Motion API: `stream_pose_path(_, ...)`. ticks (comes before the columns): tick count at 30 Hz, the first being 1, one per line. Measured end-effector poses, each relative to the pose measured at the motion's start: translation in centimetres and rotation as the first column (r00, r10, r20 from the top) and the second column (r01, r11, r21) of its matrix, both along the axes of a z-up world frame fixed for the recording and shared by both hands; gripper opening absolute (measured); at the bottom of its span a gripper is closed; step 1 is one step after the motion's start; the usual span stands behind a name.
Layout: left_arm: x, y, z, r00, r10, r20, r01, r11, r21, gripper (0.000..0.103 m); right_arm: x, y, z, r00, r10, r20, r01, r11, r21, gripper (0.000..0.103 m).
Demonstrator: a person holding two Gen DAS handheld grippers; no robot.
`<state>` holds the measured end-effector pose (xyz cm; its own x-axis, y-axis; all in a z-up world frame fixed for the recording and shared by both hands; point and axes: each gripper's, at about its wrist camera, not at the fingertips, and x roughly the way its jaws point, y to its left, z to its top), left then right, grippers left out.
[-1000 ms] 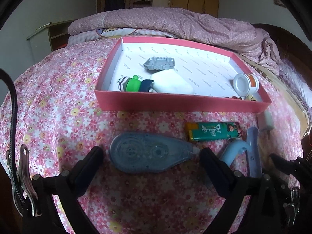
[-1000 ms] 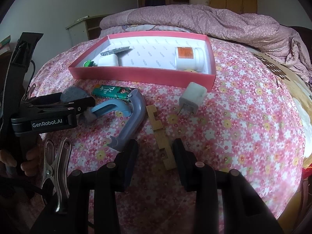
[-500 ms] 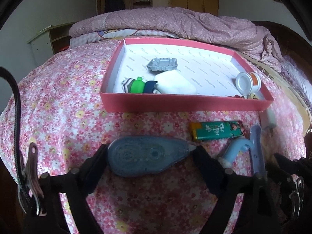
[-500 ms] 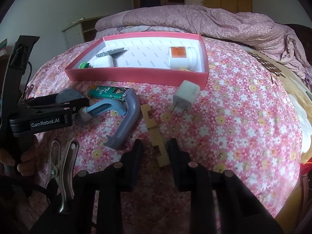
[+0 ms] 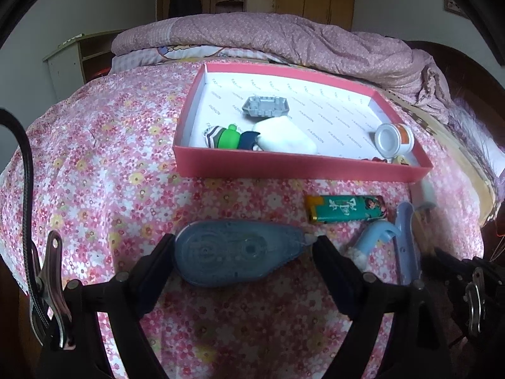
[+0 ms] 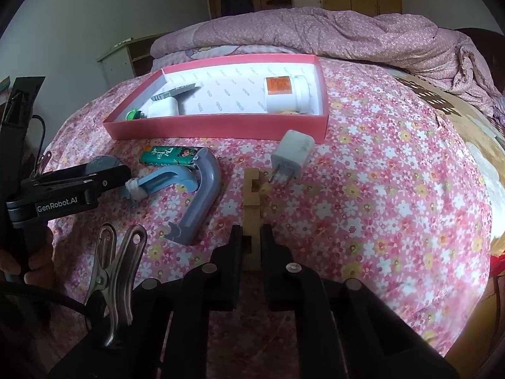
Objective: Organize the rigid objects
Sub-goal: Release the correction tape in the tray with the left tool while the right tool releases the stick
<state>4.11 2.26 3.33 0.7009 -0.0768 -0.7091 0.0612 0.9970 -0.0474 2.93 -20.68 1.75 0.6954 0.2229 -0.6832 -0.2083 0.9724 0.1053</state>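
Black rubber fingers (image 6: 235, 254) of the right gripper (image 6: 252, 237) have narrowed around the near end of a notched wooden block (image 6: 251, 194) on the flowered bedspread (image 6: 378, 195); a second ago they stood wider apart and short of it. The pads look to be touching or nearly touching the wood, which still lies flat, so whether the grip is complete cannot be told. On the other side, the left gripper (image 5: 243, 251) has moved in, its wide-spread fingers (image 5: 157, 260) now flanking a blue correction-tape dispenser (image 5: 238, 251), the tips at either end of it and no squeeze yet. Both tools appear set for pickups, probably bound for the pink tray (image 5: 300, 167) beyond.

By count, five items remain loose on the cover: one wooden block, one tape dispenser, one green lighter (image 6: 169, 155), one blue-grey curved plastic piece (image 6: 192, 195) and one white plug adapter (image 6: 292, 154) just beside the tray's near corner. Inside the tray: one grey ridged piece (image 5: 266, 106), one white case (image 5: 285, 140), one small green-and-striped toy (image 5: 222, 137), one white pill bottle (image 6: 285, 93) lying on its side, plus small bits near the bottle too tiny to identify.
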Motion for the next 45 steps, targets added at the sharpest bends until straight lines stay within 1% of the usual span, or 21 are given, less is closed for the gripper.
stream_pose_path(4, -0.3, 0.0, 1.2, 1.0, -0.015, 0.02, 0.015, 1.0, 0.004, 0.09, -0.1, -0.2, 0.9, 1.0, 0.022, 0.007, -0.023, 0.998, 0.053, 0.012)
stream_pose_path(6, -0.4, -0.1, 2.1, 0.999, -0.021, 0.04, 0.021, 1.0, 0.004, 0.09, 0.1, -0.1, 1.3, 0.999, 0.032, 0.004, -0.032, 0.997, 0.065, 0.012)
stream_pose_path(12, 0.6, -0.2, 3.9, 0.997, -0.032, 0.07, 0.03, 0.999, 0.019, 0.09, 1.4, -0.1, 2.4, 0.998, 0.054, -0.012, -0.052, 0.992, 0.118, 0.012)
stream_pose_path(19, 3.0, -0.6, 4.9, 0.997, -0.041, 0.072, 0.039, 0.999, 0.028, 0.09, 3.2, -0.2, 4.1, 0.998, 0.068, 0.007, -0.069, 0.989, 0.131, 0.012)
stream_pose_path(23, 4.9, -1.1, 5.5, 0.996, -0.062, 0.067, 0.062, 0.998, -0.003, 0.09, 4.4, -0.6, 5.0, 0.997, 0.066, 0.032, -0.069, 0.99, 0.122, 0.012)
stream_pose_path(28, 7.5, -2.2, 6.0, 0.994, -0.077, 0.073, 0.079, 0.997, -0.02, 0.09, 6.2, -1.1, 6.0, 0.997, 0.049, 0.052, -0.055, 0.991, 0.122, 0.012)
stream_pose_path(34, 10.5, -4.0, 5.6, 0.994, -0.101, 0.047, 0.102, 0.995, -0.016, 0.09, 7.7, -1.4, 6.6, 0.997, 0.038, 0.061, -0.045, 0.99, 0.13, 0.012)
stream_pose_path(37, 11.6, -4.7, 5.3, 0.994, -0.1, 0.05, 0.1, 0.995, 0.007, 0.09, 8.2, -1.4, 6.9, 0.997, 0.038, 0.066, -0.045, 0.992, 0.12, 0.012)
stream_pose_path(39, 12.1, -4.9, 5.0, 0.994, -0.101, 0.044, 0.1, 0.995, 0.02, 0.09, 8.8, -1.5, 7.0, 0.997, 0.033, 0.063, -0.04, 0.993, 0.113, 0.012)
stream_pose_path(42, 12.8, -5.3, 4.2, 0.994, -0.106, 0.012, 0.106, 0.994, 0.039, 0.09, 9.9, -1.8, 7.0, 0.998, 0.027, 0.048, -0.033, 0.992, 0.123, 0.012)
stream_pose_path(45, 13.1, -5.3, 3.7, 0.995, -0.103, 0.009, 0.102, 0.994, 0.046, 0.09, 11.0, -1.9, 7.1, 0.999, 0.017, 0.036, -0.022, 0.992, 0.128, 0.012)
